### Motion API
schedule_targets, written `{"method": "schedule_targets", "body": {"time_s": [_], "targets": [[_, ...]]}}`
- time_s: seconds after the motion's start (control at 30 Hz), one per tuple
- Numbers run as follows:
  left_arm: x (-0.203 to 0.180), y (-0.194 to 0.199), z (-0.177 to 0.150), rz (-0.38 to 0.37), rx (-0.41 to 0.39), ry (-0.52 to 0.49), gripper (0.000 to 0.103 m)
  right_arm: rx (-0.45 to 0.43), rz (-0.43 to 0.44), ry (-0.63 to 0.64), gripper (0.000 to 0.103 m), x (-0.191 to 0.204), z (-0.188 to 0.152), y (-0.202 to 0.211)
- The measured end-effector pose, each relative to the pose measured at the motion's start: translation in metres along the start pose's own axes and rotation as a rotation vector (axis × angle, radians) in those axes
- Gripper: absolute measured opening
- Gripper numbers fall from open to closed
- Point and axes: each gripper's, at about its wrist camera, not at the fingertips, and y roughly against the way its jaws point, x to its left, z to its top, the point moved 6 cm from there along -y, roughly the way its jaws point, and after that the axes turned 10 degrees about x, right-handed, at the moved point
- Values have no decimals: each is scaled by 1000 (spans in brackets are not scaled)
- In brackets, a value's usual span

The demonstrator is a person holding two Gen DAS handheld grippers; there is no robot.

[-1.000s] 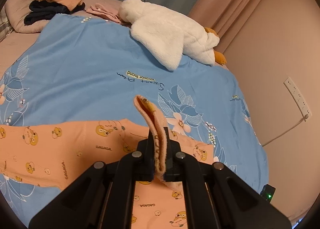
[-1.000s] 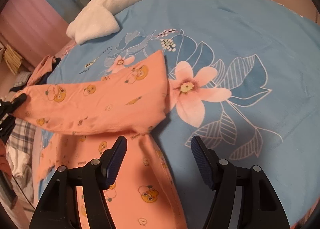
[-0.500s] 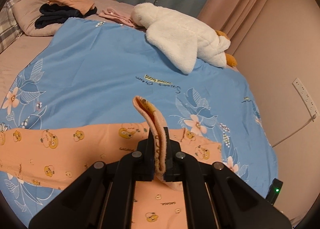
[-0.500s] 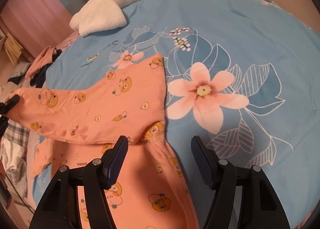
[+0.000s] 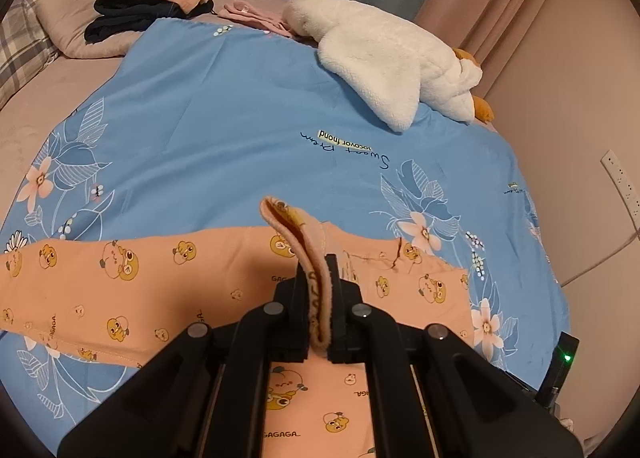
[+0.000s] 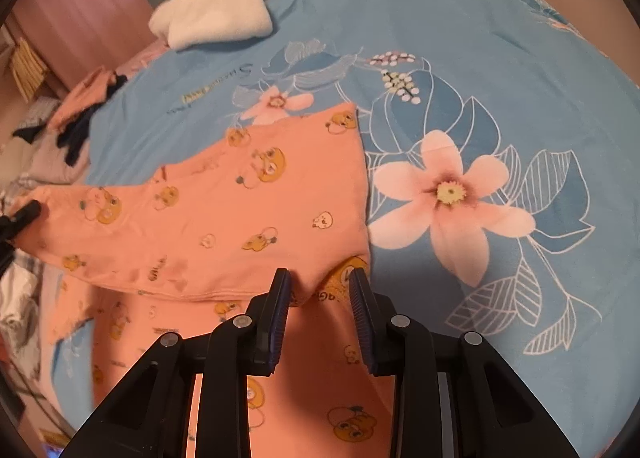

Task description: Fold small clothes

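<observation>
An orange baby garment (image 5: 160,278) printed with cartoon ducks lies spread on the blue floral blanket (image 5: 240,118). My left gripper (image 5: 316,266) is shut on a raised fold of its edge, which stands up between the jaws. In the right wrist view the garment (image 6: 240,218) has one part folded over the rest. My right gripper (image 6: 319,276) hovers at the lower corner of that folded part; its jaws are closing, with the fabric's corner between them but not pinched. The left gripper (image 6: 24,214) shows at the far left, holding the garment's other end.
A white plush duck (image 5: 380,54) lies at the blanket's far edge, and shows in the right wrist view (image 6: 224,6) too. A pile of dark and orange clothes (image 5: 140,6) sits on a pillow at the back left. A wall with a socket strip (image 5: 620,186) borders the bed on the right.
The right jaws have narrowed markedly and moved up to the corner of the folded part. The left gripper has shifted across the bed, still gripping its fold.
</observation>
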Motion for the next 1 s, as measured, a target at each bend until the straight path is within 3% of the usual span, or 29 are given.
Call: {"method": "schedule_targets", "body": {"time_s": [1.0], "targets": [[40, -27, -21, 89, 83, 31, 5, 55, -42, 25, 33, 1, 1, -16]]}}
